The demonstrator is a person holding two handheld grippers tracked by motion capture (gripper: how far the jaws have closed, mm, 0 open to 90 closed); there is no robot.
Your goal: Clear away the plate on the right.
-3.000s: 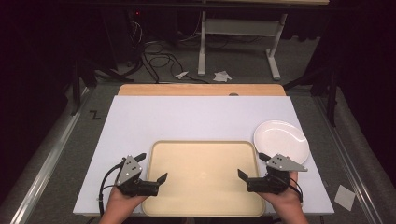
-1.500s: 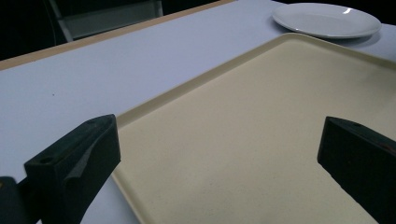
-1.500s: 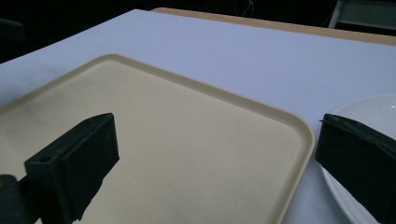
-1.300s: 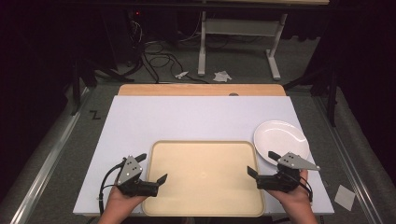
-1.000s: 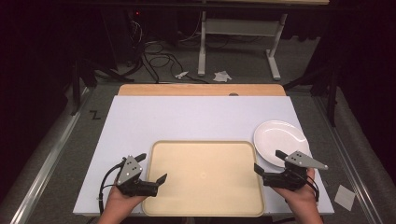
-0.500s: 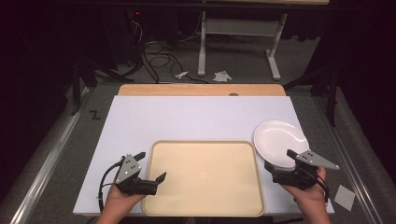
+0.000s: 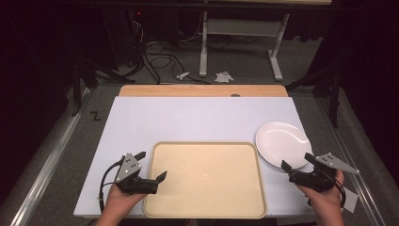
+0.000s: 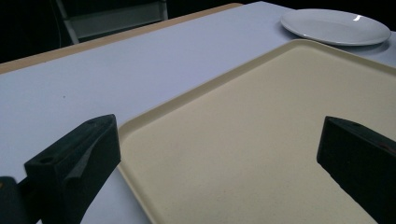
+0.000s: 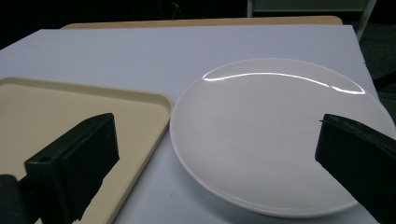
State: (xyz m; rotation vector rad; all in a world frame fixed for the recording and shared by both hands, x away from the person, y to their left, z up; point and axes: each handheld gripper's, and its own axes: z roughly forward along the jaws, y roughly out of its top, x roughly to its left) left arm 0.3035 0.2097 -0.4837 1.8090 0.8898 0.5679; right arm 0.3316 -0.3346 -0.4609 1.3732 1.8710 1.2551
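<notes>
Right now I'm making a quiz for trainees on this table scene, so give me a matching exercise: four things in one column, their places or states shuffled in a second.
Things:
1. white plate
2. beige tray
3. left gripper
4. right gripper

Places or states:
A. open, at the tray's left edge
B. empty, at the table's near middle
C. open, at the plate's near rim
D. on the table, right of the tray

Pairs: 1-D, 2-B, 3-A, 4-C
</notes>
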